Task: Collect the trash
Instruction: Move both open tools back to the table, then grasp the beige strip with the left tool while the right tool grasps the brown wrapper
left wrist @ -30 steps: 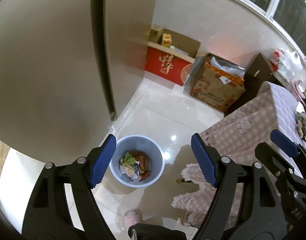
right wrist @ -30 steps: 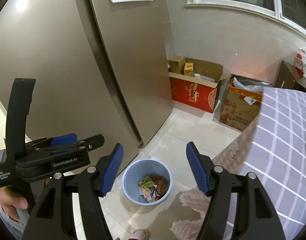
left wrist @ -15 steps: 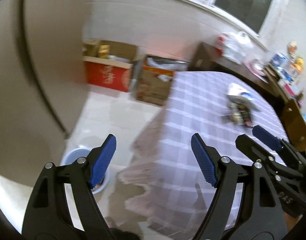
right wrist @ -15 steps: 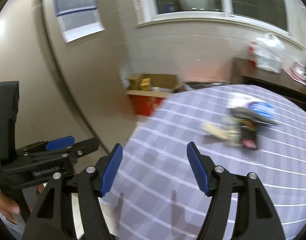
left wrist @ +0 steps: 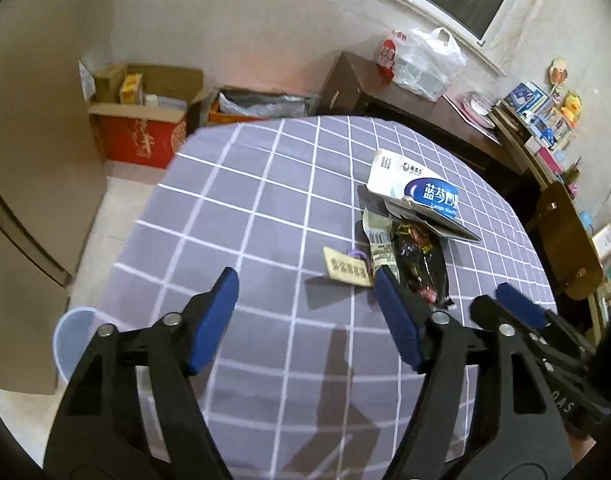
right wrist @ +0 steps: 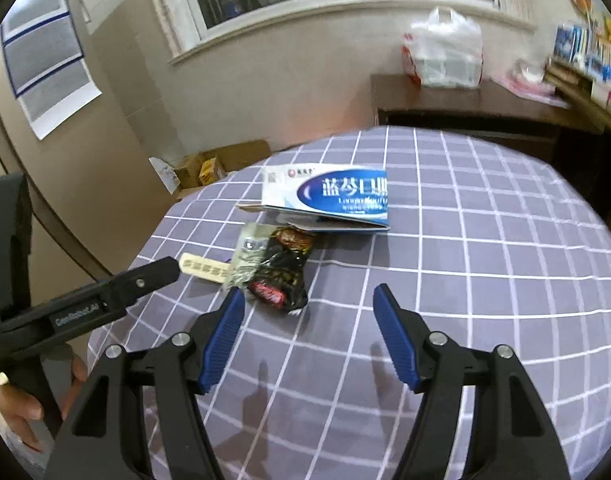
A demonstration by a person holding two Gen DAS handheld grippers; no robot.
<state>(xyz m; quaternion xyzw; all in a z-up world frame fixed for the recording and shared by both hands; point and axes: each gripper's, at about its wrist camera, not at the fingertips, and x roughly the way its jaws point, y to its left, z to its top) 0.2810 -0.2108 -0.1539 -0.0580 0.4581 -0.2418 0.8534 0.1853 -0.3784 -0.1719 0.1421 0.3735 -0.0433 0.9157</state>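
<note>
Purple checked cloth (left wrist: 241,200) covers the table where your trash lies bunched together: a blue-and-white carton (left wrist: 419,196), a dark wrapper (left wrist: 423,264), a tan label (left wrist: 347,272). Your left gripper (left wrist: 305,312) and right gripper (right wrist: 307,320) hover spread wide, holding nothing, while the blue bin (left wrist: 67,340) sits on the floor beside the table.

Checked tablecloth (left wrist: 265,200) matt woven cloth — black snack wrapper (left wrist: 423,268) glossy crinkled plastic, medicine box (right wrist: 333,196) smooth printed cardboard.
</note>
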